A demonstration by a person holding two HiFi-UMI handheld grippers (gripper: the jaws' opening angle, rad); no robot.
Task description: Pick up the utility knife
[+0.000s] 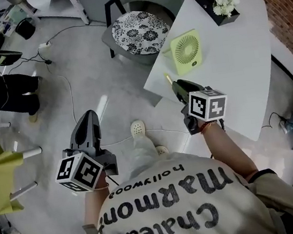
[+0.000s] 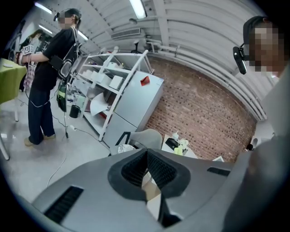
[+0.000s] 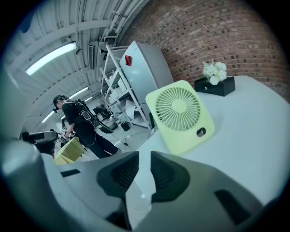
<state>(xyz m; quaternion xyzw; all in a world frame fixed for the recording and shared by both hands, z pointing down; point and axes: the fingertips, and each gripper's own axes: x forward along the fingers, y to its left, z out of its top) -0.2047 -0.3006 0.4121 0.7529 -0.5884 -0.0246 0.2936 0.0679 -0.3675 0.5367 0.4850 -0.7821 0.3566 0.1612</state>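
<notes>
Left gripper (image 1: 89, 119): hangs over the grey concrete floor (image 1: 80, 69), well apart from the table. Its ribbed pads meet at the tips with nothing between them. It has no visible part in the task.
Grey chair with black-and-white patterned cushion (image 1: 140, 31): stands on the floor just beside the table's far-left edge.
Utility knife (image 1: 167, 78): judged to be the slim yellowish object lying on the table at its near-left edge, just ahead of the right gripper's tips. Most of it is hidden, so the identification is tentative.
Right gripper (image 1: 176, 86): over the table's left edge, tilted down toward the surface. Its jaws stand a narrow gap apart, and only bare tabletop shows between the pads. Nothing is held.
Pale green square desk fan (image 1: 187, 51): upright on the table beyond the right gripper, near the knife but apart from it.
White table (image 1: 238, 74): otherwise bare, apart from a black box of white flowers (image 1: 215, 0) at its far end.
Step in hand: approach, with the right gripper set to take the knife, which is not yet gripped.
Next move: probably lower and line up the right jaws to straddle the handle, clear of the fan, then close on it and lift.
</notes>
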